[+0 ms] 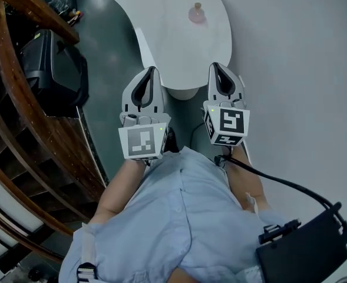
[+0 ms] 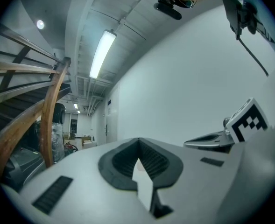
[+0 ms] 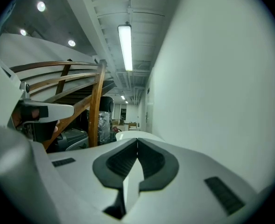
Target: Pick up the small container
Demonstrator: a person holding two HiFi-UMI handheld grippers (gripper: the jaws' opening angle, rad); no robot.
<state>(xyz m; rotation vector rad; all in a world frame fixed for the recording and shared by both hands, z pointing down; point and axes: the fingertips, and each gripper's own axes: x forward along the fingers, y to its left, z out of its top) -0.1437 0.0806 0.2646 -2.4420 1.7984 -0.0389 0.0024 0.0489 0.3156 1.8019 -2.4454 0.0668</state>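
We look down at our two grippers, held side by side in front of our light blue shirt [image 1: 179, 217]. The left gripper [image 1: 152, 71] has its jaws pressed together, and nothing is in them. The right gripper [image 1: 215, 66] has its jaws together too, and it holds nothing. Both point at a white table [image 1: 161, 40] with a round edge.

The small container [image 1: 197, 13] stands on that table, out past the grippers. It is pink with a little top. It is well apart from both grippers, more on the right gripper's side.

On our left runs a brown wooden stair rail [image 1: 20, 99], and a black boxy thing [image 1: 55, 69] sits beside it. A black cable [image 1: 279, 184] goes from the right gripper to a black pack [image 1: 306, 252] at our right side. A plain white wall [image 3: 221, 78] stands on our right.
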